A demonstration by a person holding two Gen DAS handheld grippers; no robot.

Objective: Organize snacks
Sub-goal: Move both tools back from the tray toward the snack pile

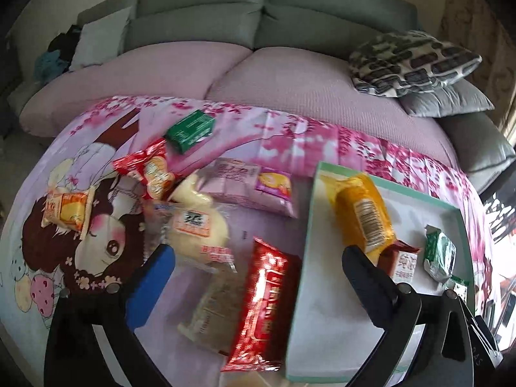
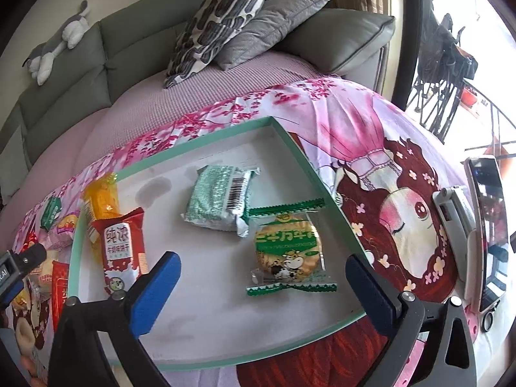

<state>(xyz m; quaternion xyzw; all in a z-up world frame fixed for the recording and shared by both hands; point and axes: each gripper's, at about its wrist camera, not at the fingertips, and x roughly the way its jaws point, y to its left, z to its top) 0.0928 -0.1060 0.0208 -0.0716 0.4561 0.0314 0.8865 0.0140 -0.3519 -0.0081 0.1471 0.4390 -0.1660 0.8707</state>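
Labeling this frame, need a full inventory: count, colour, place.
Shallow tray: 1, white with mint-green rim, on the cartoon-print pink cloth.
Snacks in tray: 4; orange-yellow packet, red biscuit pack, silver-green foil pack, clear round cracker pack with green ends.
Snacks on cloth left of tray: green box, red bag, orange-white pack, pink pack, pale bun pack, long red pack.
Phone on stand: 1, right of tray.
Cushions: patterned and grey, on sofa.
Left gripper: open.
Right gripper: open, above tray.
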